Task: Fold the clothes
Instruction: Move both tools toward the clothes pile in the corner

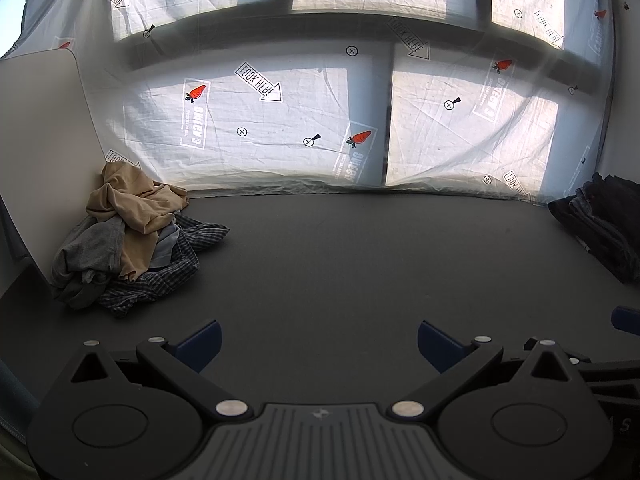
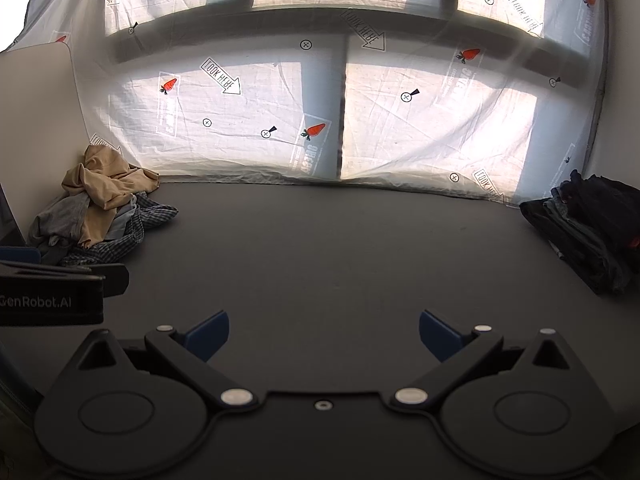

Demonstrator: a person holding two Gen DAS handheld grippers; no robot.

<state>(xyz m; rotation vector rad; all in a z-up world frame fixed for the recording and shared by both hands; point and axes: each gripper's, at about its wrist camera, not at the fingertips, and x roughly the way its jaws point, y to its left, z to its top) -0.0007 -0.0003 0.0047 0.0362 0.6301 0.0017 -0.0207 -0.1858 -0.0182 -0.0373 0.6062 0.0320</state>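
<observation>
A loose heap of clothes [image 1: 132, 236] lies at the table's far left corner: a tan garment on top, a grey one and a checked shirt beneath. The same heap of clothes [image 2: 100, 208] shows in the right wrist view. A stack of dark folded clothes [image 1: 600, 224] sits at the far right edge, and that dark stack [image 2: 592, 228] appears in the right wrist view too. My left gripper [image 1: 318, 346] hangs open above bare dark table, with nothing between its blue pads. My right gripper [image 2: 324, 336] is open as well, over the table's middle, holding nothing.
The dark grey table [image 1: 340, 260] stretches between the two piles. A white printed sheet [image 1: 280, 120] hangs across the back with window light behind it. A pale board [image 1: 40, 120] stands upright at the left. The left gripper's body [image 2: 52, 296] juts in from the left edge.
</observation>
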